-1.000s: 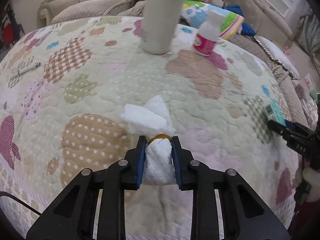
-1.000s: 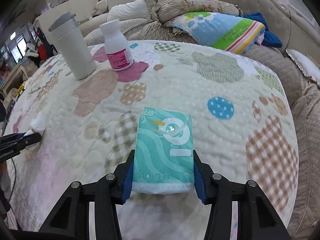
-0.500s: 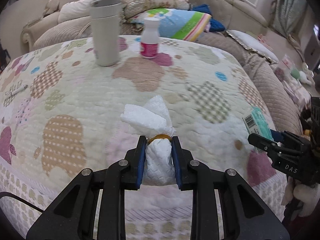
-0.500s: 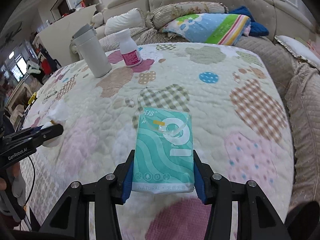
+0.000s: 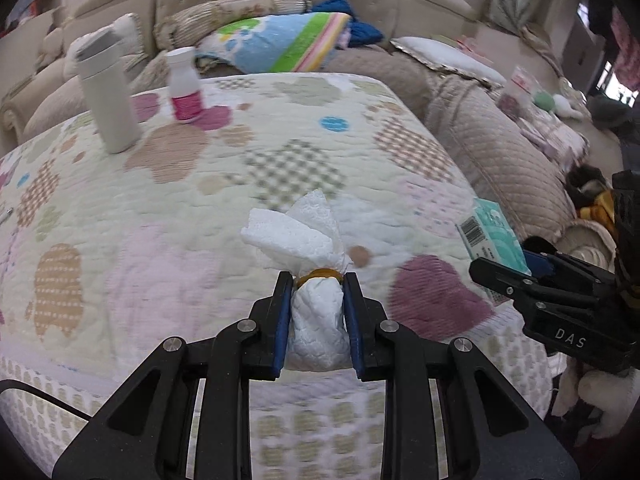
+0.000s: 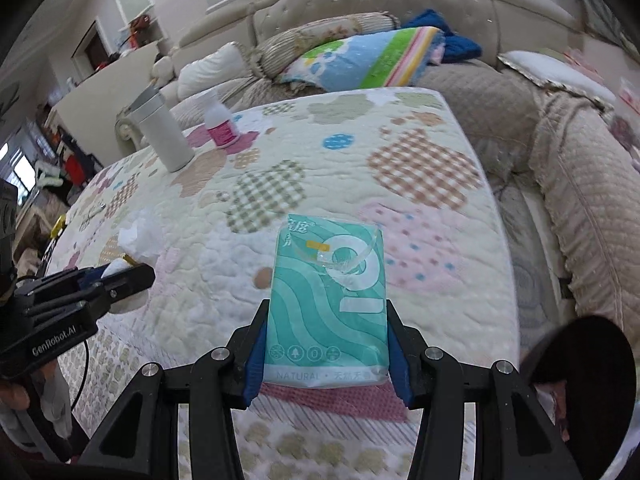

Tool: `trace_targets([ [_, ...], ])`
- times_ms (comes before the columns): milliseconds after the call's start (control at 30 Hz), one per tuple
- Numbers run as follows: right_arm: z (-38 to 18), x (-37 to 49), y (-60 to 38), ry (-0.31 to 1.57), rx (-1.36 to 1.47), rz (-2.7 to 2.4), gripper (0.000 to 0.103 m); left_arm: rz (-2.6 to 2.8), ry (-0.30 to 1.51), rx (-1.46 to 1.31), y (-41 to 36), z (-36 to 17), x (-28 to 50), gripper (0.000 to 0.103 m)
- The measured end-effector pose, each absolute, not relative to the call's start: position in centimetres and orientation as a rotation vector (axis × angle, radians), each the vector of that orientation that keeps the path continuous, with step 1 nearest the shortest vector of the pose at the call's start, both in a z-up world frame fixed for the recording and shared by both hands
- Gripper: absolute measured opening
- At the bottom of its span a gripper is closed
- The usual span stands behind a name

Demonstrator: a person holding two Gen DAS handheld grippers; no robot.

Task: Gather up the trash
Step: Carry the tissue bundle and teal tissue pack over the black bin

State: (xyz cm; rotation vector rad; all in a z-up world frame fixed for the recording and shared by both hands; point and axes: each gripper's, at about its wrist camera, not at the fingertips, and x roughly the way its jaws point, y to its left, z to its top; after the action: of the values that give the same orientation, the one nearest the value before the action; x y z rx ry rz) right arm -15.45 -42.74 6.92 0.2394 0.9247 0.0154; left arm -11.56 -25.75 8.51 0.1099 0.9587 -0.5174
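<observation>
My left gripper [image 5: 316, 280] is shut on a white tissue wad [image 5: 308, 248] tied with a yellow band, held above the near edge of the quilted table. It also shows in the right wrist view [image 6: 136, 236] at the left. My right gripper [image 6: 326, 320] is shut on a teal tissue pack [image 6: 326, 300], held above the table's near edge. The pack also shows in the left wrist view [image 5: 490, 236] at the right, beside the tissue wad.
A white tumbler [image 5: 106, 96] and a pink-labelled white bottle [image 5: 184, 84] stand at the table's far left. A sofa [image 5: 500, 148] with cushions wraps the far and right sides. A dark round object [image 6: 580, 368] sits at lower right.
Both grippers have pulled back from the table toward its near edge, still holding their items. The tumbler and bottle now look farther away.
</observation>
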Motion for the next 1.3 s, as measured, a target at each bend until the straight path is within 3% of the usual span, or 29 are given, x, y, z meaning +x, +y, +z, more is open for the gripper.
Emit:
trace_targets([
  [1300,6.1,-27.7,-57.3,0.900,0.411,-0.296,0.049,-0.870,0.984,0.275,-44.9,8.2,-19.5,0.023],
])
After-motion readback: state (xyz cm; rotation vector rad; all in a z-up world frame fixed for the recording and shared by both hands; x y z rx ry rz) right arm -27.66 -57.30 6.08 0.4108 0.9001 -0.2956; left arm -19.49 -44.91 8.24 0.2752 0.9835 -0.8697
